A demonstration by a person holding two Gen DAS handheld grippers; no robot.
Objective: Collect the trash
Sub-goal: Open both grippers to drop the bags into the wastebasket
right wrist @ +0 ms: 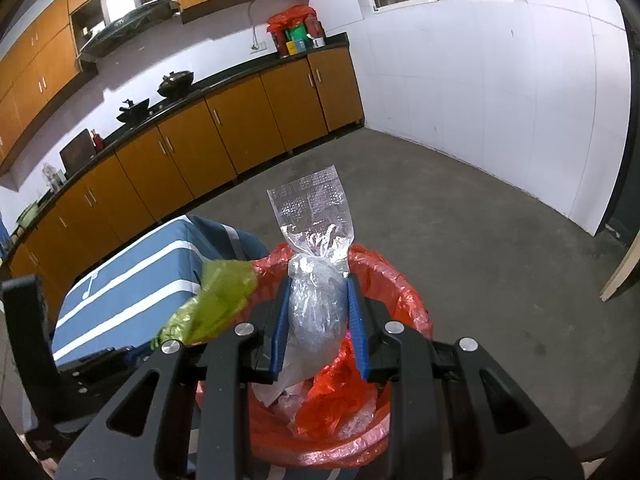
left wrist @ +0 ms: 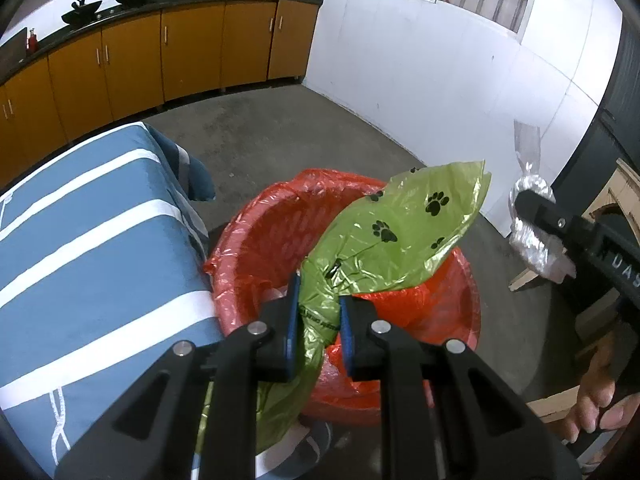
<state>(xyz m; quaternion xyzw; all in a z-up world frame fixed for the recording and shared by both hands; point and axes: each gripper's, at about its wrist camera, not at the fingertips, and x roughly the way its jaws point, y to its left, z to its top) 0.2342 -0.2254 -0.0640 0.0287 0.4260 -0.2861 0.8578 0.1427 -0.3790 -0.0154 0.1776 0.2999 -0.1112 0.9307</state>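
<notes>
The left gripper [left wrist: 318, 320] had its blue fingers [left wrist: 293, 312] drawn close together, pinching the twisted neck of a green paw-print bag [left wrist: 396, 236], whose loose upper part fanned out above the far rim of the red-lined bin [left wrist: 236, 248]. The right gripper [right wrist: 318, 320] had its fingers [right wrist: 280, 328] set somewhat wider, clamped on both sides of a clear plastic bag [right wrist: 316, 300] knotted near its top, held just above the bin's opening; in the left view that same bag hung off beyond the bin's right rim. The likely trouble lay in the letting go: the green bag was broad and light, so it looked apt to drape over the rim or slide out onto the concrete floor [left wrist: 280, 140] if dropped from where it was, and its film might cling to a finger pad. The clear bag seemed slippery and could squeeze out early. Crumpled red liner [right wrist: 336, 396] already filled much of the bin, leaving little room. The blue striped surface [left wrist: 80, 260] stood just beside the bin's left rim.
</notes>
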